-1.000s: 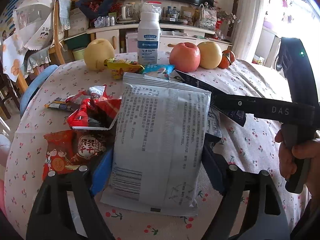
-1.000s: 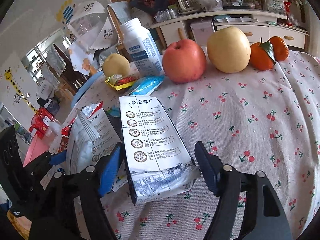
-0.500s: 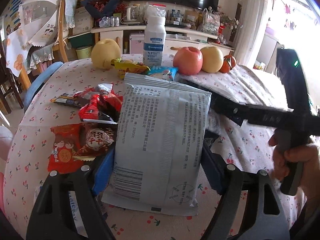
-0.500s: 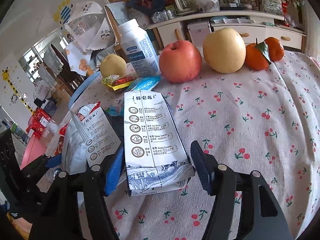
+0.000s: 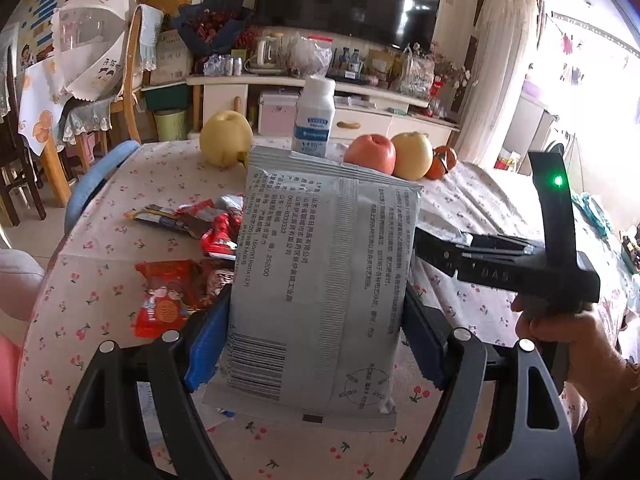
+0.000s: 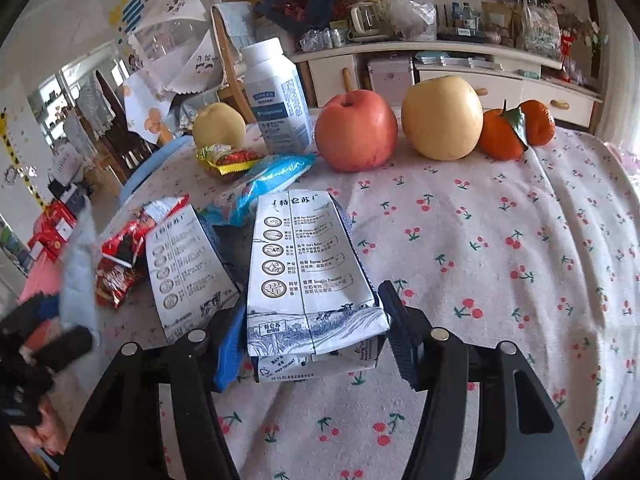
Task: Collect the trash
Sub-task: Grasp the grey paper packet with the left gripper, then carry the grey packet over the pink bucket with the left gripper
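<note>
My left gripper (image 5: 316,348) is shut on a grey foil packet (image 5: 320,280) and holds it lifted above the cherry-print tablecloth (image 5: 100,280). My right gripper (image 6: 316,340) is shut on a blue-and-white milk carton (image 6: 308,264) raised off the table; the gripper also shows in the left wrist view (image 5: 500,264). A second milk carton (image 6: 184,264) lies left of it. Red snack wrappers (image 5: 168,300) lie on the cloth, also in the right wrist view (image 6: 124,252). A blue wrapper (image 6: 272,180) and a yellow wrapper (image 6: 224,158) lie further back.
At the table's far edge stand a white bottle (image 6: 276,100), a red apple (image 6: 356,136), two pears (image 6: 442,118) (image 6: 218,126) and two oranges (image 6: 516,128). A blue chair back (image 5: 100,176) is at the left edge. A TV cabinet (image 5: 320,96) lies beyond.
Both grippers have lifted and pulled back: the grey packet has risen off the table in the left gripper, and the right gripper has raised its milk carton.
</note>
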